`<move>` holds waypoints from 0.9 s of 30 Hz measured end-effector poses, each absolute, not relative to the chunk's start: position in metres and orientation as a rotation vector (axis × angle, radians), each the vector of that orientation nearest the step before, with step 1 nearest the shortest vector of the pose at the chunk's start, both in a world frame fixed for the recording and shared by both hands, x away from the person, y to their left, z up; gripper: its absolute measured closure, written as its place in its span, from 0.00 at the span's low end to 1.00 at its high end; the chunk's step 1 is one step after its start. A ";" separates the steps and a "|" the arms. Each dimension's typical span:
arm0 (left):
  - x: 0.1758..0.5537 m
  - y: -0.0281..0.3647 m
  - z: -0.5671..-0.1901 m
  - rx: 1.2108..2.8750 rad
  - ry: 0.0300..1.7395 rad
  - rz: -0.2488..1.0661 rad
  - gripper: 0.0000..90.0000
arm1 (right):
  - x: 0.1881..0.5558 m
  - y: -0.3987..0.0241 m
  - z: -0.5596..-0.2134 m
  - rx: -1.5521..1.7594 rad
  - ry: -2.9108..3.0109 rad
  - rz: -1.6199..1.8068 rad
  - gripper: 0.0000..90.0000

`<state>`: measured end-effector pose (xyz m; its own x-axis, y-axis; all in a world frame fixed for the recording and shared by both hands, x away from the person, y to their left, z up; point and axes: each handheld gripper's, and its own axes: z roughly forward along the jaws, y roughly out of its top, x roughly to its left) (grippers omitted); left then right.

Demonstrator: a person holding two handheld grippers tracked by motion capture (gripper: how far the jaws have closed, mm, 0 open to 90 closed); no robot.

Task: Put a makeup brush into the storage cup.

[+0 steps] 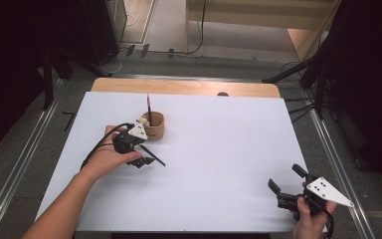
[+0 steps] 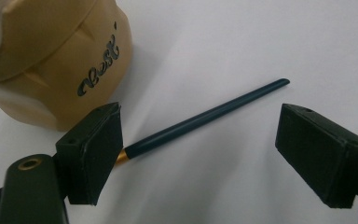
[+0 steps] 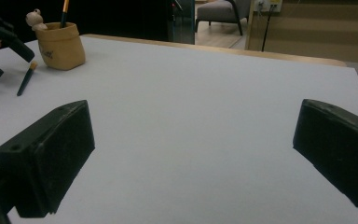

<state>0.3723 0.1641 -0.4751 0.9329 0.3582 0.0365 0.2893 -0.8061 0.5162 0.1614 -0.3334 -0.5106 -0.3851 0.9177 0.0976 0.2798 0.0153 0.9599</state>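
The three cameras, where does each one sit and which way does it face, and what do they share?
High view: above the person's side, looking forward and down on the table; both forearms and claws show.
Left gripper view: on the left claw, looking down at the dark pencil lying between its open jaws.
Right gripper view: on the right claw, looking level across the table.
Shared: the tan pencil cup and the pencil.

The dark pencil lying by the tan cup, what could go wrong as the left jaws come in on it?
The pencil lies flat on the white table, slanted between the open jaws of the left gripper, so they may pinch it askew or roll it away. The tan cup sits right beside one jaw; a nudge might tip it and the pencil standing in it.
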 end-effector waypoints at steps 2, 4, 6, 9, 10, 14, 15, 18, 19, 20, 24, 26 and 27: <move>0.374 0.161 -0.479 2.602 0.450 0.178 0.22 | 0.161 -0.334 -0.511 1.232 1.711 1.392 0.00; 0.376 0.158 -0.483 2.639 0.441 0.179 0.22 | 0.162 -0.334 -0.511 1.228 1.711 1.393 0.00; 0.377 0.156 -0.487 2.654 0.446 0.166 0.22 | 0.161 -0.333 -0.511 1.228 1.711 1.394 0.00; 0.379 0.159 -0.487 2.644 0.468 0.143 0.22 | 0.161 -0.334 -0.511 1.225 1.711 1.393 0.00; 0.379 0.160 -0.486 2.644 0.471 0.140 0.22 | 0.161 -0.334 -0.510 1.232 1.710 1.394 0.00; 0.378 0.165 -0.484 2.640 0.496 0.137 0.32 | 0.161 -0.335 -0.511 1.230 1.707 1.395 0.00; 0.379 0.167 -0.483 2.645 0.494 0.139 0.36 | 0.161 -0.336 -0.511 1.230 1.707 1.395 0.00; 0.379 0.171 -0.480 2.646 0.500 0.138 0.58 | 0.160 -0.335 -0.511 1.232 1.707 1.393 0.00; 0.379 0.171 -0.479 2.651 0.488 0.135 0.65 | 0.160 -0.335 -0.511 1.233 1.707 1.392 0.00; 0.379 0.171 -0.479 2.652 0.480 0.124 0.71 | 0.161 -0.335 -0.511 1.234 1.707 1.392 0.00; 0.378 0.168 -0.479 2.662 0.478 0.085 0.94 | 0.161 -0.334 -0.511 1.239 1.711 1.393 0.00; 0.377 0.169 -0.479 2.657 0.491 0.087 0.94 | 0.161 -0.333 -0.511 1.237 1.712 1.392 0.00; 0.377 0.169 -0.479 2.649 0.496 0.091 0.94 | 0.161 -0.333 -0.511 1.232 1.715 1.391 0.00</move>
<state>0.3765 0.1689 -0.4788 0.9334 0.3585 -0.0160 0.3294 -0.8383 0.4345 0.1609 -0.3326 -0.5108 -0.3868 0.9171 0.0970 0.2840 0.0184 0.9586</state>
